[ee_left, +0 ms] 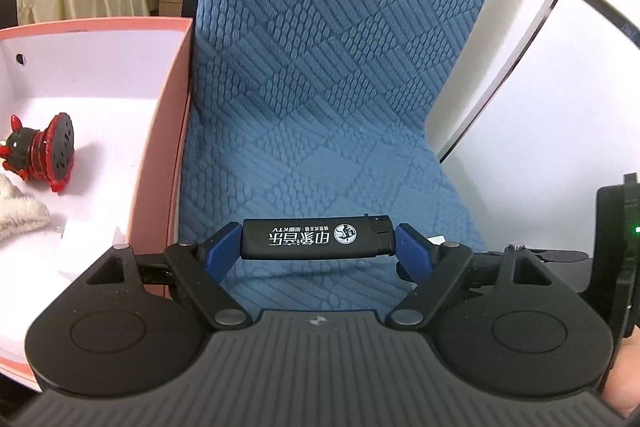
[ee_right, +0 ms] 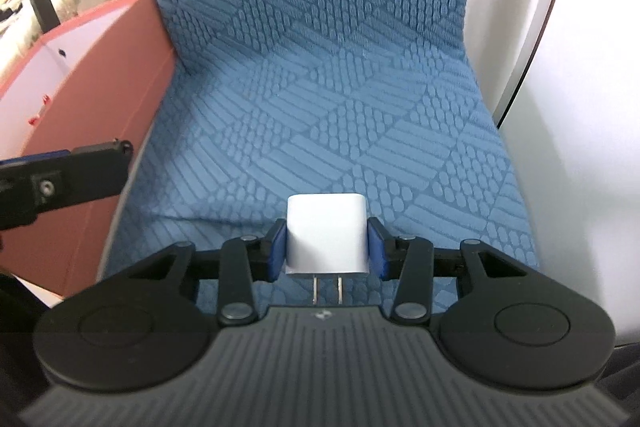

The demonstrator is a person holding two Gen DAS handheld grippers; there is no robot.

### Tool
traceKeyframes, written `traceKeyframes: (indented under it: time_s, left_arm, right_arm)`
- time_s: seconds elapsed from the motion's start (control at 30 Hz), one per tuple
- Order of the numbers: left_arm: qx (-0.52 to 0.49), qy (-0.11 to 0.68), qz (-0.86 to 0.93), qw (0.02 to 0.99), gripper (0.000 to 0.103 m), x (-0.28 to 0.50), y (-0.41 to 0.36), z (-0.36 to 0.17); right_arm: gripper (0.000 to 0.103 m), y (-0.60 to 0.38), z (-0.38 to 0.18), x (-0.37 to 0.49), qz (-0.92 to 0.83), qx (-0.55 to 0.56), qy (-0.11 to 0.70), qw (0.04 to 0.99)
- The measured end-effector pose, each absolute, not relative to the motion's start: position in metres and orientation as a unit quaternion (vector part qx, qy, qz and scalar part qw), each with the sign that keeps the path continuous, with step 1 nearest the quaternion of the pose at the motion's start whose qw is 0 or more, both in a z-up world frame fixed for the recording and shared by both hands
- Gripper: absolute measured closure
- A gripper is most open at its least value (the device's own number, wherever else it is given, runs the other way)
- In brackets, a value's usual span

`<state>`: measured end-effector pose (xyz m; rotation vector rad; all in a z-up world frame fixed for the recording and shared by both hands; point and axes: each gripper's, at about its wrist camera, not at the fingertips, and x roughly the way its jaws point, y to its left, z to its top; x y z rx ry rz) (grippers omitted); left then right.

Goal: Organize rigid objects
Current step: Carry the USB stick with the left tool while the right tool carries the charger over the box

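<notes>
Jaws of the left gripper [ee_left: 318, 251] pinch a black lighter [ee_left: 316, 238] lengthwise; the right gripper [ee_right: 327, 253] clamps a white charger plug [ee_right: 326, 233] over blue cloth [ee_right: 320, 87].

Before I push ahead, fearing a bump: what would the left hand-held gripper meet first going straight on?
Probably the blue textured fabric; the gripper holds a black lighter.
</notes>
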<state>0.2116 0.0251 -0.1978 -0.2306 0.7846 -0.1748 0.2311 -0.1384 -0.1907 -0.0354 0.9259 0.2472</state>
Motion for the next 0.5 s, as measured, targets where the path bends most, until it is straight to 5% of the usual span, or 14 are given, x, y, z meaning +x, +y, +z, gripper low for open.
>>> traceKeyframes:
  time_s: [0.5]
  left_arm:
    - [-0.134,0.327,-0.075,0.933,0.017,0.211,0.052,-0.152]
  right_arm:
    - [0.058,-0.119,-0.129,0.225,0.140,0.005,0.399,0.906]
